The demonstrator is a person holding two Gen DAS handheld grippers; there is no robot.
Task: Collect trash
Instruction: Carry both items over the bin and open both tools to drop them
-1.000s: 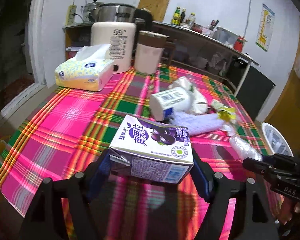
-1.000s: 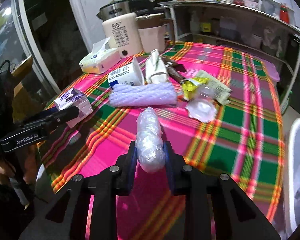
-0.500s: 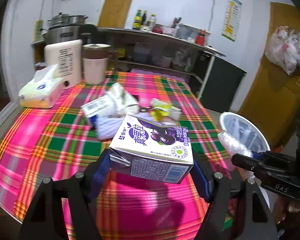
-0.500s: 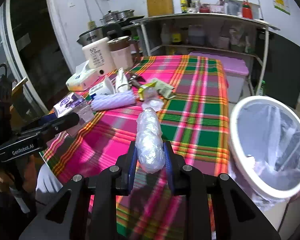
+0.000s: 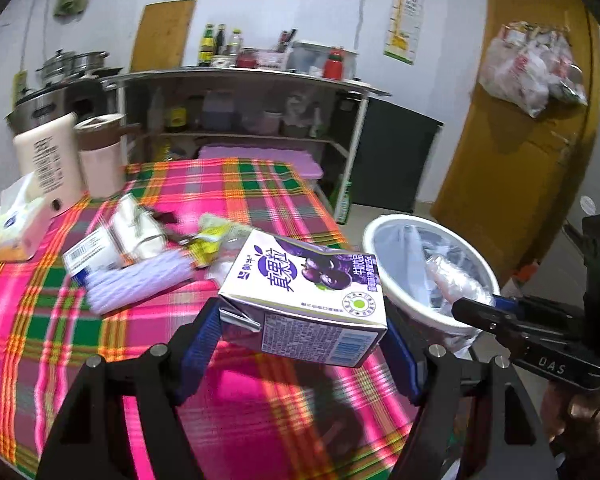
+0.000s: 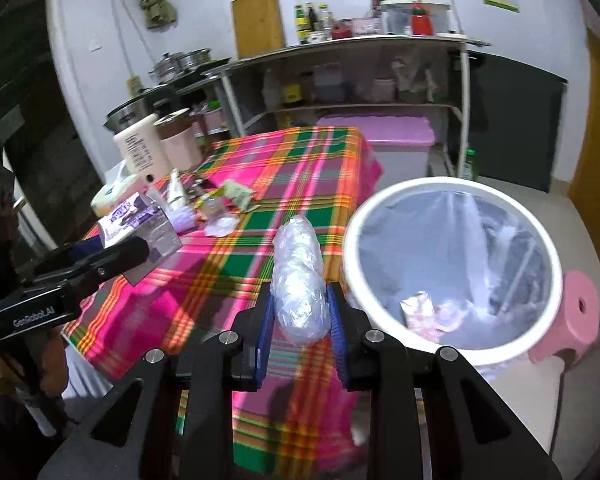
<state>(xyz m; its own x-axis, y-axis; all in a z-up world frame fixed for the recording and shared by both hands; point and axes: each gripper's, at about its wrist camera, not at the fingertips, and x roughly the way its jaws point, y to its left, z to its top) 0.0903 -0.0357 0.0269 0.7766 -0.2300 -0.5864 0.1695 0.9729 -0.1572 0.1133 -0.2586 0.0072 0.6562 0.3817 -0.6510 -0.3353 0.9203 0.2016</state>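
My left gripper (image 5: pixel 300 344) is shut on a purple juice carton (image 5: pixel 304 292) and holds it above the plaid table's near right corner. My right gripper (image 6: pixel 300 324) is shut on a crumpled clear plastic wrap (image 6: pixel 298 272) at the table's edge, just left of the white-rimmed trash bin (image 6: pixel 352 236). The bin is lined with a clear bag and has some trash at the bottom. In the left wrist view the bin (image 5: pixel 380 256) stands right of the carton, with the right gripper (image 5: pixel 472 308) and its wrap (image 5: pixel 456 284) over the bin's rim.
On the plaid table (image 5: pixel 40 320) lie a purple foam sleeve (image 5: pixel 136 280), a white cup (image 5: pixel 88 256), wrappers (image 5: pixel 208 236) and a tissue pack (image 5: pixel 12 224). A white dispenser (image 5: pixel 48 160) and a jug (image 5: pixel 100 152) stand at the back. A pink stool (image 6: pixel 572 320) is beside the bin.
Both grippers have swung to the right with their loads, from over the table toward the bin. The bin now fills much of the right wrist view.
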